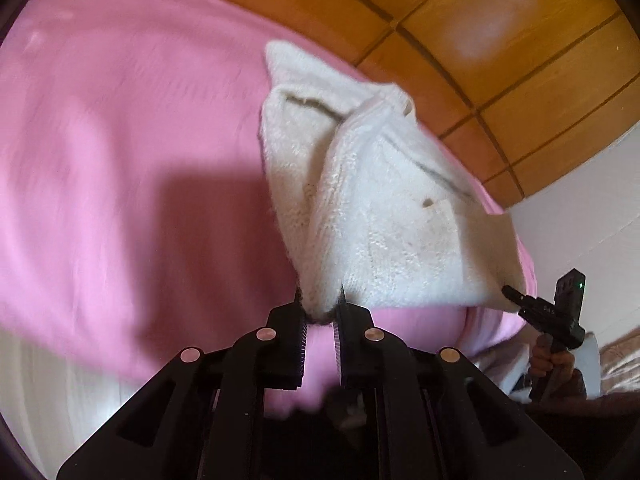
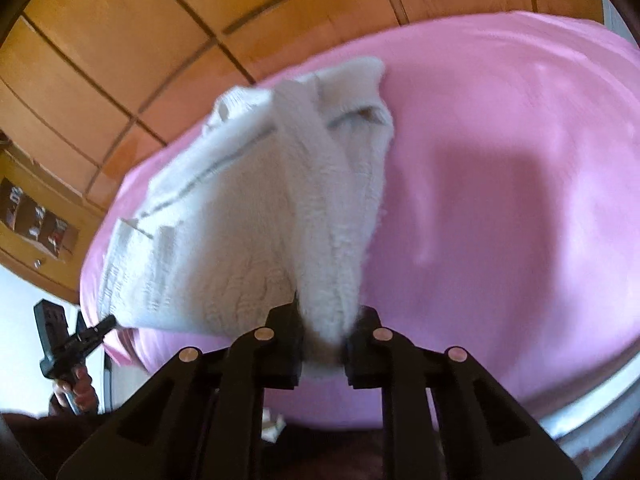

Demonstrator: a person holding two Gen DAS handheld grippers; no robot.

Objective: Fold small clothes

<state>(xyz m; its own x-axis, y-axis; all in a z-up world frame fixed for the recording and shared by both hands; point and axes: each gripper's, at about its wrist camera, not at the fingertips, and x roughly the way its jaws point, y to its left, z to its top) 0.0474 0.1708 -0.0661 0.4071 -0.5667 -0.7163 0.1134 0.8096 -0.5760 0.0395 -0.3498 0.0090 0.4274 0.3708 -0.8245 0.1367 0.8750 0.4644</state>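
A small white fleecy garment point(image 1: 372, 208) hangs stretched between my two grippers above a pink cloth-covered table point(image 1: 120, 160). My left gripper point(image 1: 320, 304) is shut on one near corner of it. My right gripper point(image 1: 510, 292) pinches the other corner at the right of the left wrist view. In the right wrist view the same garment point(image 2: 248, 232) runs from my right gripper point(image 2: 324, 324), shut on it, to my left gripper point(image 2: 110, 322) at the far left. The garment's far end rests on the pink cloth point(image 2: 500, 200).
A wooden panelled wall point(image 1: 500, 60) stands behind the table. A wooden shelf with small items point(image 2: 36, 216) is at the left of the right wrist view. A white wall point(image 1: 592, 208) lies to the right.
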